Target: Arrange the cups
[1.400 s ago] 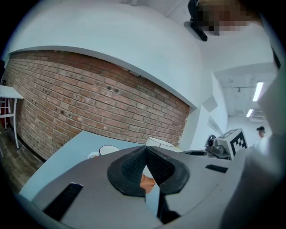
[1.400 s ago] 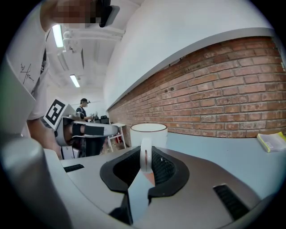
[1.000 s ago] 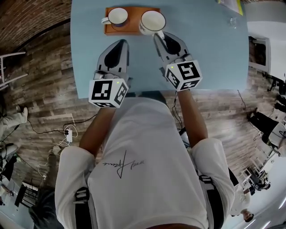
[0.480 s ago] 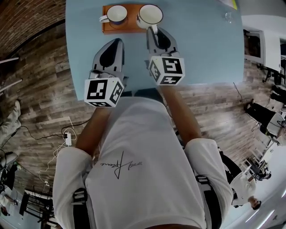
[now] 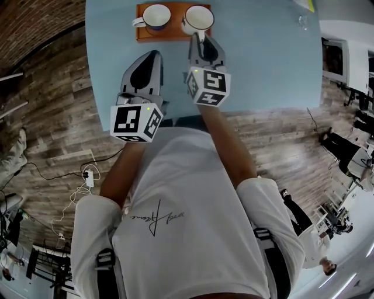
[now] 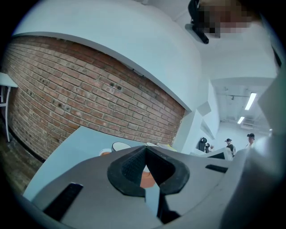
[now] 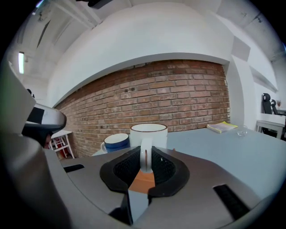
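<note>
White cup (image 5: 198, 17) is standing upright at orange tray's (image 5: 175, 35) right end. Blue cup (image 5: 156, 16) is sitting beside it, left.

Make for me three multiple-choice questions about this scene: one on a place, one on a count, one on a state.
1. In the head view, which cup is at the left end of the orange tray?
A. the blue cup
B. the white cup
C. no cup

2. How many cups are in view?
A. one
B. two
C. four

3. What is the state of the right gripper?
A. wide open and empty
B. shut and empty
C. shut on the white cup's handle

Answers:
1 A: the blue cup stands to the left of the white cup.
2 B: only these two cups show.
3 C: the right gripper view shows the handle clamped between the pads.
</note>
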Demonstrator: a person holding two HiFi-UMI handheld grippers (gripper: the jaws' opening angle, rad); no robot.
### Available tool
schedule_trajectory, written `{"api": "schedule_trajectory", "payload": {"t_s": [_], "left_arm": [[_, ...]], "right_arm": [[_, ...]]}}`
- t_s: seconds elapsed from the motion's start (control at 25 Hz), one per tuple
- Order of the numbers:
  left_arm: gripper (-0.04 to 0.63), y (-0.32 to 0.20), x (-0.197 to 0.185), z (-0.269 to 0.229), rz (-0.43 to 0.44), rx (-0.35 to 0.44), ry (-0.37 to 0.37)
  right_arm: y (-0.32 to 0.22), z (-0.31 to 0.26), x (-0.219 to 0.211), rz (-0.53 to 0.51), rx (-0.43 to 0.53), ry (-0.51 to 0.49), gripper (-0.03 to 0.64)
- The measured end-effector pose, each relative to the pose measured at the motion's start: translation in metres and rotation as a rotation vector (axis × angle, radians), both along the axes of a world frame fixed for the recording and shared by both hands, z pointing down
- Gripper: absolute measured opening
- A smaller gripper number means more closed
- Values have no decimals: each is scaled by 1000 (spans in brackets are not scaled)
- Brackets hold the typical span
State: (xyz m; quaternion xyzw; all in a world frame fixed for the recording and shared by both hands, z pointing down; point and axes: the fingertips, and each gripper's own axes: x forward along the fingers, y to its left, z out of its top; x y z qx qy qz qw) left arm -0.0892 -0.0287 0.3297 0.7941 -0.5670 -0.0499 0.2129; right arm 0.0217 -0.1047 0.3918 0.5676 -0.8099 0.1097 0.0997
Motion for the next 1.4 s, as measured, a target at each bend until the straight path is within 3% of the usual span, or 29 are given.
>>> {"api": "schedule_trajectory", "payload": {"t_s": [0.36, 0.96, 1.4], "left_arm": [[8, 0, -5, 9, 9, -32, -3], [8, -6, -7, 18, 23, -56, -4], [8, -7, -5, 22, 20, -71, 0]], "right_arm": [[-12, 19, -1, 63, 5, 1, 66], [-9, 38, -4, 53, 16, 67, 66], [-7, 40, -5, 102, 23, 30, 66]]}}
